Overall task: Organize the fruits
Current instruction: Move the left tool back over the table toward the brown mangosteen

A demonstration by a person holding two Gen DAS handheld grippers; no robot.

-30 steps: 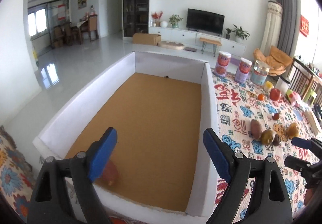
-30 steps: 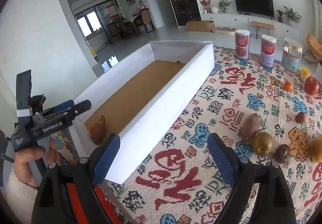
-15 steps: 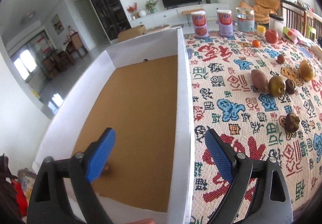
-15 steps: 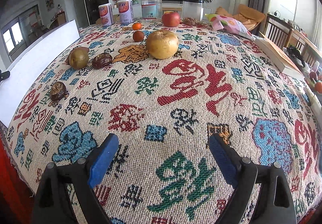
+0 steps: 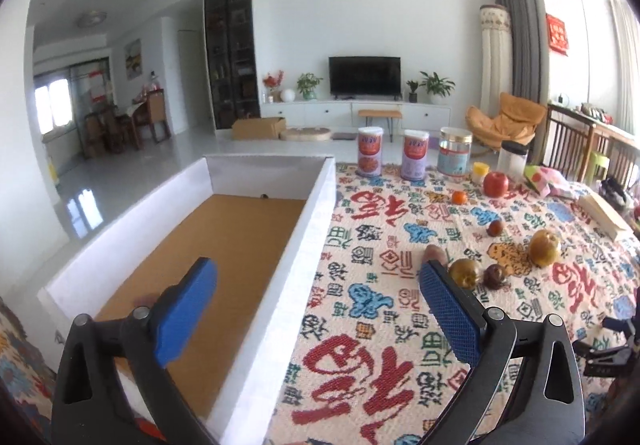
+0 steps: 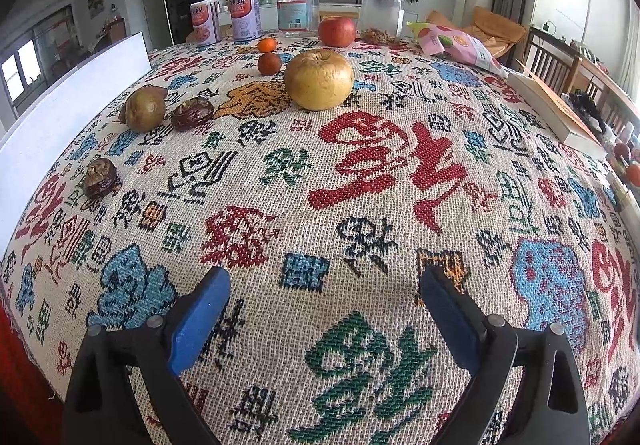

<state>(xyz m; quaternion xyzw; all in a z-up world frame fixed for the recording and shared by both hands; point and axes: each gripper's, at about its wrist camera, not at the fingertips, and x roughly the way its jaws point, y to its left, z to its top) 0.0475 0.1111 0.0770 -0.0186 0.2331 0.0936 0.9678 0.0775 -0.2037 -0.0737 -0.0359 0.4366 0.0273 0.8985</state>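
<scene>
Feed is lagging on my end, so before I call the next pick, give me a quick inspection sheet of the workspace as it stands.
Surface: patterned woven tablecloth, lying flat.
Job's things: large yellow-brown apple, red apple, small orange citrus, round reddish-brown fruit, greenish-brown fruit and two wrinkled dark fruits on the cloth; white-walled cardboard box at the table's left.
Clutter: two printed canisters, two clear jars, pink snack bag, flat white box.
Grippers: left hand-held gripper open, empty, over the box wall; right hand-held gripper open, empty, over cloth.
Cables: nothing seen.
Surroundings: living room, television, orange chair.
</scene>
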